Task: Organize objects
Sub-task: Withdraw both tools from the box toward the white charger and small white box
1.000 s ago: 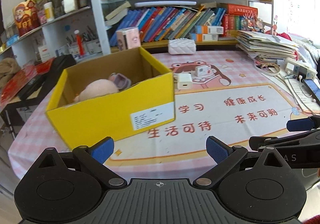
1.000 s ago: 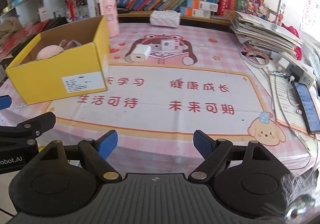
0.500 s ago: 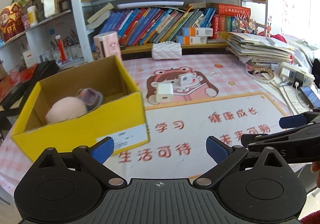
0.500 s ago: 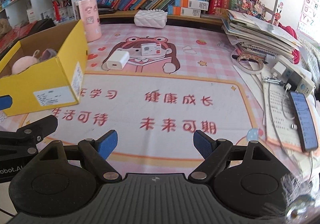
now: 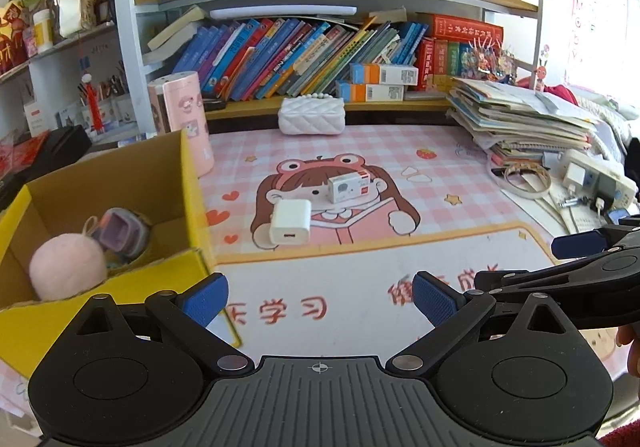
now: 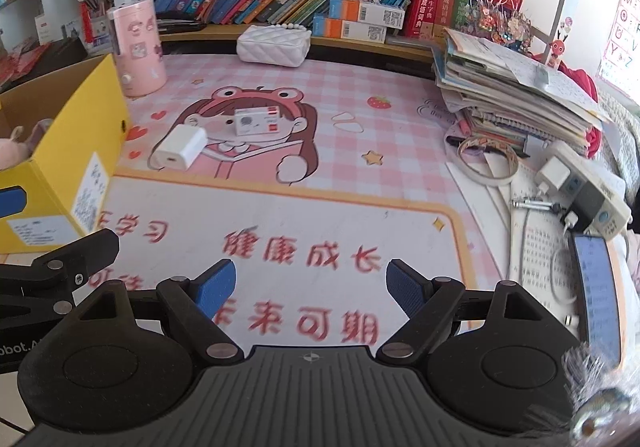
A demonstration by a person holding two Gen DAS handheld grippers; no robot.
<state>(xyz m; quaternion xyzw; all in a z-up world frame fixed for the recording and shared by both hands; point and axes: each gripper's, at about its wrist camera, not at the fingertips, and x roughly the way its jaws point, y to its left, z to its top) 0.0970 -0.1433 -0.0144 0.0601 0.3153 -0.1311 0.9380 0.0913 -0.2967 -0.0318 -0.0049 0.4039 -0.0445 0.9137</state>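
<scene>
A yellow cardboard box (image 5: pixel 188 183) (image 6: pixel 80 135) stands at the left of the desk, holding a pink plush ball (image 5: pixel 66 273) and a small purple watch-like gadget (image 5: pixel 122 233). On the pink mat lie a white charger cube (image 5: pixel 290 227) (image 6: pixel 180 147) and a small white box with red marks (image 5: pixel 348 187) (image 6: pixel 256 121), close together. My left gripper (image 5: pixel 320 297) hovers open over the mat's near part, next to the box's front corner, nothing between its blue pads. My right gripper (image 6: pixel 310 285) is open and empty too, to the right of the left one.
A pink cylinder (image 6: pixel 138 47) stands behind the box, a white quilted purse (image 6: pixel 274 45) near the bookshelf. At the right are a paper stack (image 6: pixel 512 87), a tape ring (image 6: pixel 486 153), a power strip (image 6: pixel 588 191) and a phone (image 6: pixel 596 287).
Both grippers have moved to the right across the desk and closer to the charger and small box; the yellow box has slid toward the left edge of both views. Jaws stayed open.
</scene>
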